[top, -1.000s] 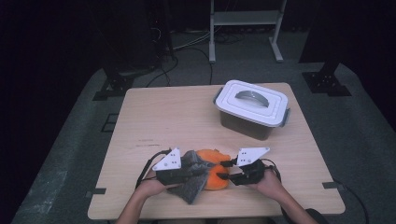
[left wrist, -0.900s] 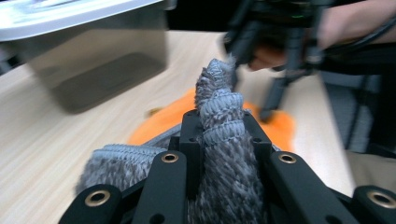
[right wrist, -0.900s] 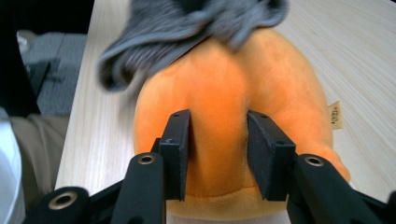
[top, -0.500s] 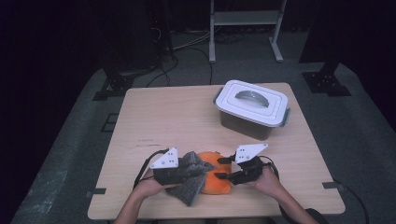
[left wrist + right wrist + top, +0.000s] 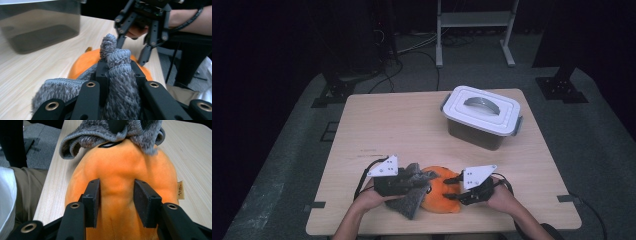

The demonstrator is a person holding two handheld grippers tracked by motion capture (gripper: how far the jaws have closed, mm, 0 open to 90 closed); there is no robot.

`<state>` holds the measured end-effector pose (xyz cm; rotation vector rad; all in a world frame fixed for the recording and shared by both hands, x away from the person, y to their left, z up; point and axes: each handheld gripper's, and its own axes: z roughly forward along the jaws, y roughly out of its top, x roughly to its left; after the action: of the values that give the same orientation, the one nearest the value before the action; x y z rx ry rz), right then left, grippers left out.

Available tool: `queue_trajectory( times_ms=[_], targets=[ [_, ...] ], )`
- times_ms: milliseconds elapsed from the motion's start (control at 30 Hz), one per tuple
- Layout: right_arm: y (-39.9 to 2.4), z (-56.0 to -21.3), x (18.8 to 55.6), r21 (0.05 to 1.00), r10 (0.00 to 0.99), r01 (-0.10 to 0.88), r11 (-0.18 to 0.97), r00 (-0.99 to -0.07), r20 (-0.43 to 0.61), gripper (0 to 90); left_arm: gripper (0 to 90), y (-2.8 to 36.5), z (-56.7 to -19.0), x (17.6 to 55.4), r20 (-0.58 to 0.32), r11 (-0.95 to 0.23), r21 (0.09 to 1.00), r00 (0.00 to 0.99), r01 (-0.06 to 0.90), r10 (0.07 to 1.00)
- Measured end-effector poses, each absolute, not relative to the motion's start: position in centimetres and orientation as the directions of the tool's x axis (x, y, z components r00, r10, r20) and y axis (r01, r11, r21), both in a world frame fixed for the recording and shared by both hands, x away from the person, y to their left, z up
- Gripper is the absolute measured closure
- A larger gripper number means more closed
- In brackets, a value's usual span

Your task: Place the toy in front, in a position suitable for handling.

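Dark floor and cables surround a pale wooden counter (image 5: 412, 125), and near its front edge lies an orange plush toy (image 5: 439, 192) with a grey knitted cloth (image 5: 412, 200) draped over its left side. Left tongs (image 5: 404, 184) are clamped tight on a bunched fold of that cloth, which pokes up between the black jaws in the left gripper view (image 5: 117, 60). Right tongs (image 5: 454, 189) come at the plush from the other side; in the right gripper view their pads (image 5: 91, 200) press into the orange fabric (image 5: 117, 170), which bulges up in a ridge between them, and the jaws have just been closing on it. A small tag (image 5: 179, 190) sticks out at the plush's edge. Farther back on the right stands a white lidded storage box (image 5: 482, 116), well apart from the plush.
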<state>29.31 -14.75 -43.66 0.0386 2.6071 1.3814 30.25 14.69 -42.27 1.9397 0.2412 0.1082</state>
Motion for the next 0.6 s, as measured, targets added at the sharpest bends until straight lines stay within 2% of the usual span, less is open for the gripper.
queue_trajectory(
  times_ms=[100,200,300,400,533,600],
  targets=[
    [-15.0,-43.8,29.3,0.829,0.115,-0.064,0.556,-0.981,-0.153,58.3,74.8,15.4,-42.1,30.6,0.009,-0.388,0.916,0.958,0.107,0.285],
    [-15.0,-43.9,29.3,0.830,0.112,-0.070,0.553,-0.981,-0.158,59.3,75.0,16.4,-41.9,31.0,0.007,-0.375,0.918,0.940,0.129,0.341],
    [-14.9,-43.9,29.3,0.829,0.108,-0.074,0.554,-0.981,-0.159,59.4,75.2,16.6,-41.7,31.0,-0.039,-0.314,0.938,0.948,0.144,0.317],
    [-14.6,-43.8,29.3,0.829,0.102,-0.079,0.553,-0.982,-0.162,59.7,75.2,15.1,-40.8,30.5,-0.050,-0.274,0.955,0.970,0.116,0.236],
    [-14.1,-43.8,29.0,0.827,0.086,-0.097,0.553,-0.981,-0.172,59.8,75.2,13.2,-41.2,30.5,0.016,-0.406,0.910,0.973,0.081,0.229],
    [-14.2,-43.8,28.9,0.827,0.092,-0.094,0.554,-0.981,-0.173,59.7,75.3,13.5,-42.1,30.7,-0.018,-0.408,0.906,0.971,0.116,0.237]
  ],
)
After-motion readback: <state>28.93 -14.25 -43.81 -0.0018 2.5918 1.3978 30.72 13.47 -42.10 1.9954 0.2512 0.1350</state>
